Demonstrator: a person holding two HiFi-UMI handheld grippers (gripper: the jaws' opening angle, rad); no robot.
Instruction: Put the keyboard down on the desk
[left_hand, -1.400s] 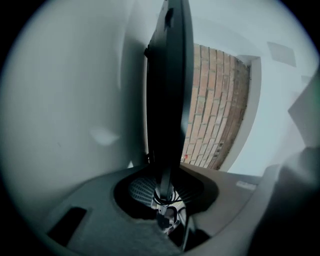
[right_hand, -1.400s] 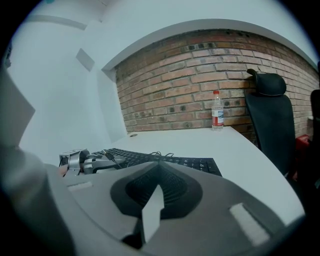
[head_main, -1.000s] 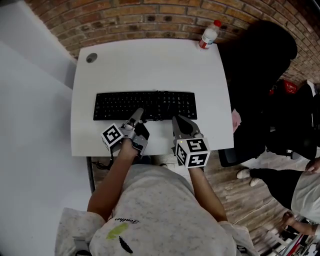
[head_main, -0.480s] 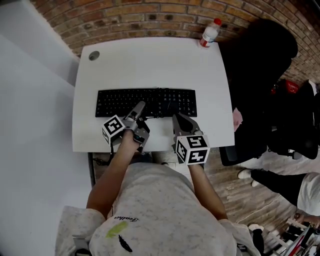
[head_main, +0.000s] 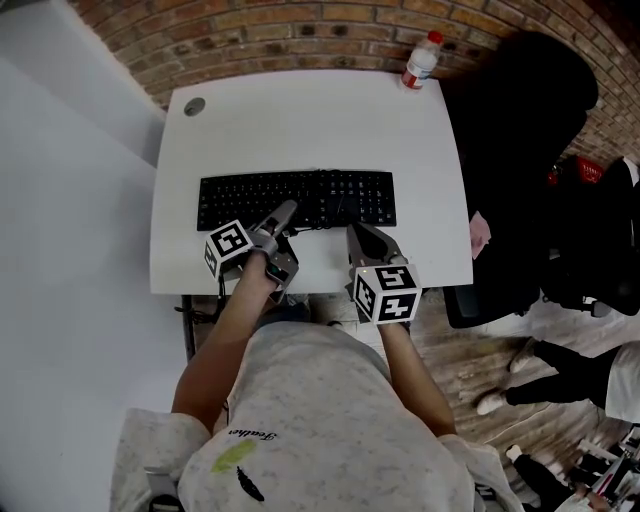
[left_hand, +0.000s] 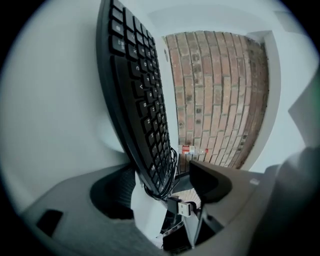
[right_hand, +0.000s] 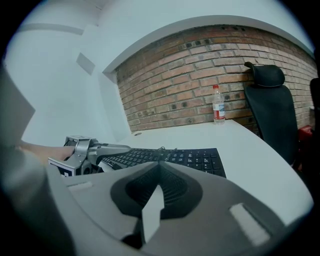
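Two grippers are in my hands, and one black keyboard (head_main: 297, 200) lies flat on the one white desk (head_main: 300, 120), running across its near half. My left gripper (head_main: 286, 211) is turned on its side at the keyboard's front edge, with its jaws well apart. In the left gripper view the keyboard's edge, its one coiled cable (left_hand: 172, 170) and one USB plug (left_hand: 186, 208) sit in the gap, and neither jaw visibly presses on them. My right gripper (head_main: 358, 233) sits just short of that same edge, its jaws closed together on nothing. One capped bottle (head_main: 420, 62) stands at the far right corner. One round grommet (head_main: 194, 106) sits at the far left. One black chair (head_main: 520, 130) is beside the desk's right side.
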